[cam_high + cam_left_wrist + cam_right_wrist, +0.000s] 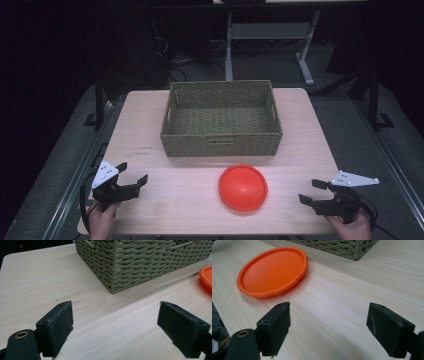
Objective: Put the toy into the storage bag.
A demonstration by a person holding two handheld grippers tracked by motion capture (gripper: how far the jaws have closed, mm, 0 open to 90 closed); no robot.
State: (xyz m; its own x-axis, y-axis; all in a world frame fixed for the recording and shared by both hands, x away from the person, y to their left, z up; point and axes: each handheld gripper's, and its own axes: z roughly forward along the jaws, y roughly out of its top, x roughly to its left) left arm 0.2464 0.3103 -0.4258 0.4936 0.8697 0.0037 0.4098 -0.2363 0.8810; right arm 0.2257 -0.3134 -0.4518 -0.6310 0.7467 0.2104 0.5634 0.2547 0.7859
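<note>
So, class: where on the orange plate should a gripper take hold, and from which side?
Probably the raised rim of the orange plate on its right edge, approached by the right gripper, which is open and nearer. The plate lies flat on the table, so only the thin lip offers the jaws purchase.

Table (150,150) brightly lit, surroundings dark, focus sharp.

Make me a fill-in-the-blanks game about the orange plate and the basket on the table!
1. The round plate lying on the table is coloured ____.
2. The woven basket has ____ inside it.
3. The jaws of the left gripper and the right gripper are both ____.
4. The plate lies ____ the two grippers.

Missing words: orange; nothing; open; between
</note>
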